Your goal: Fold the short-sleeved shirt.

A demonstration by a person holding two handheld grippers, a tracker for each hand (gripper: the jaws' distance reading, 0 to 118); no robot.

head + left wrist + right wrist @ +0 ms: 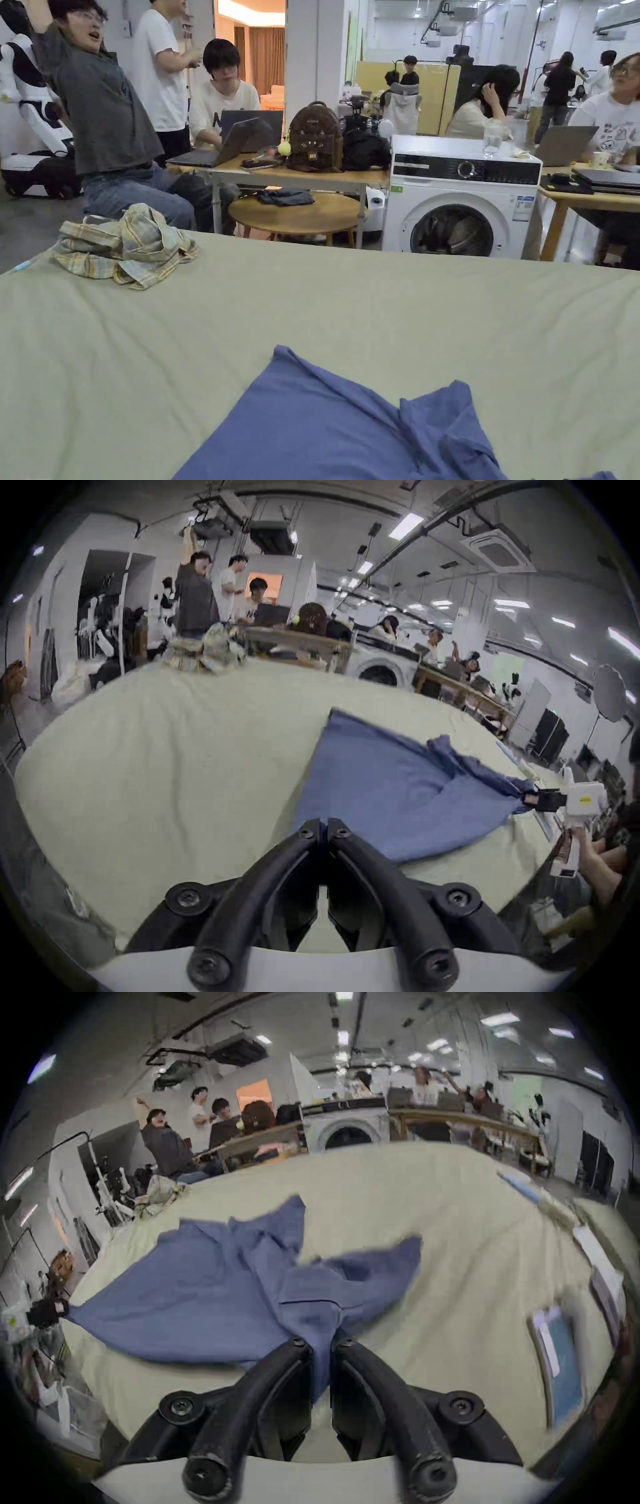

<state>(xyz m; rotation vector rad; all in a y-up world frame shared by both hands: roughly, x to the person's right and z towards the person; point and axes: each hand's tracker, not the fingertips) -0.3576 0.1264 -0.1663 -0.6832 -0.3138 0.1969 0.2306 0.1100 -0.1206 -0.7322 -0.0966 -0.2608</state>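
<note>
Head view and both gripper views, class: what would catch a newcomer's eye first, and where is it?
The blue shirt spreads over the near part of the pale green cloth-covered table, pinched at two ends by the left gripper and the right gripper. A crumpled plaid garment sits at the table's far left corner, with a white washing machine behind.

Even, bright light falls from the ceiling panels (406, 525), casting almost no shadows on the pale green sheet (375, 325). The head view is sharp. Both gripper views bulge like fisheyes with black corners, and the right gripper view smears with motion blur along its right side.
</note>
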